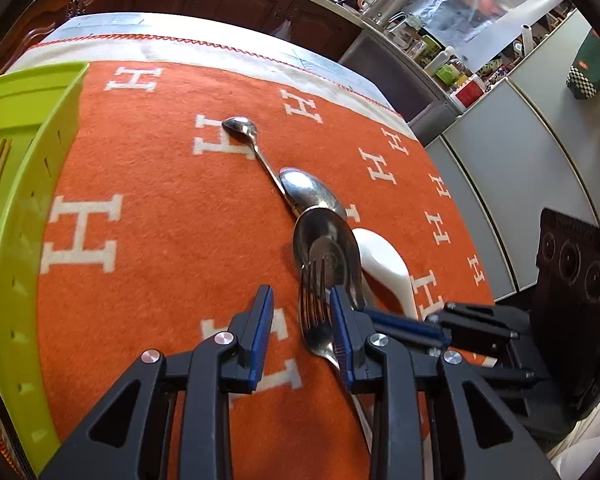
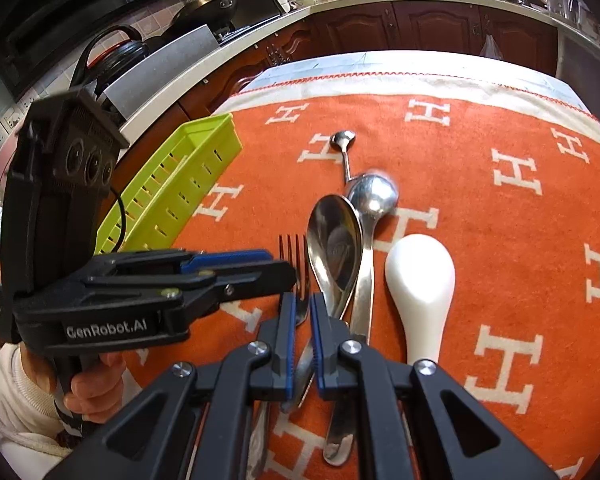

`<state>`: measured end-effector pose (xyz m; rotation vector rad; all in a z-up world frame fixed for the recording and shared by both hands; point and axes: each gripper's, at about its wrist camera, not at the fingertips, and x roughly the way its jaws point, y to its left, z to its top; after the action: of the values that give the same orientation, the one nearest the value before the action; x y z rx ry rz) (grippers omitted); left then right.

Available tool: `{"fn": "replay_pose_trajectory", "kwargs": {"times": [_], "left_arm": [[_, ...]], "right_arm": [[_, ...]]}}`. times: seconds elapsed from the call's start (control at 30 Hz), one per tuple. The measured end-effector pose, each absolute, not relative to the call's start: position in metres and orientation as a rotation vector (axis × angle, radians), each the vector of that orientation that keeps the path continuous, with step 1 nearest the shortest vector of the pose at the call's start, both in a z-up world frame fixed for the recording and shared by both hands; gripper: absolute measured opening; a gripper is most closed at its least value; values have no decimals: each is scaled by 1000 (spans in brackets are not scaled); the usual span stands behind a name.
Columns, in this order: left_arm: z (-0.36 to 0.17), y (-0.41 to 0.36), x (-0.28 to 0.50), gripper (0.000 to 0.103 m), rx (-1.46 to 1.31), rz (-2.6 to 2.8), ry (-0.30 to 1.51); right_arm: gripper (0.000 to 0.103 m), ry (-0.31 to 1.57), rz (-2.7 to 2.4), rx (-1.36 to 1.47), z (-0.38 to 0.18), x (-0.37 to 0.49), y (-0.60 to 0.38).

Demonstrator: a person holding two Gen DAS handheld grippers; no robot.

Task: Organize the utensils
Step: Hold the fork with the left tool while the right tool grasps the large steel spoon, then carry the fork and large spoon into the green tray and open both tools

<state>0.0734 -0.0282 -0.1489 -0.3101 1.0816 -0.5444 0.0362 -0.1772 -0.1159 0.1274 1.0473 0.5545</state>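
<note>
A steel fork (image 1: 314, 312) (image 2: 296, 256) lies on the orange cloth beside two large steel spoons (image 1: 327, 248) (image 2: 334, 248), a small teaspoon (image 1: 242, 128) (image 2: 343, 142) and a white ceramic spoon (image 1: 384, 264) (image 2: 420, 280). My left gripper (image 1: 302, 312) is open with the fork's neck between its blue-padded fingers; it shows from the side in the right wrist view (image 2: 260, 268). My right gripper (image 2: 301, 312) is nearly closed around the fork's handle, and whether it grips is unclear. A lime-green utensil tray (image 1: 28, 200) (image 2: 180, 180) stands at the left.
The orange blanket with white H letters (image 1: 160, 220) (image 2: 500, 220) covers the table. Wooden kitchen cabinets (image 2: 420, 28) and a cluttered counter lie beyond the far edge. Grey cabinet doors (image 1: 520, 152) stand to the right.
</note>
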Motion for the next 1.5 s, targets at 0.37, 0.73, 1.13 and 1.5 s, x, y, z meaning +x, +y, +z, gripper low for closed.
{"fn": "replay_pose_trajectory", "kwargs": {"times": [0.37, 0.73, 1.13, 1.5], "left_arm": [[-153, -38, 73, 26, -332, -587, 1053], [-149, -32, 59, 1, -390, -568, 982], [-148, -14, 57, 1, -404, -530, 999], [-151, -22, 53, 47, -348, -531, 993]], "right_arm": [[8, 1007, 543, 150, -106, 31, -191], [10, 984, 440, 157, -104, 47, -201], [10, 949, 412, 0, -113, 63, -170], [8, 942, 442, -36, -118, 65, -162]]}}
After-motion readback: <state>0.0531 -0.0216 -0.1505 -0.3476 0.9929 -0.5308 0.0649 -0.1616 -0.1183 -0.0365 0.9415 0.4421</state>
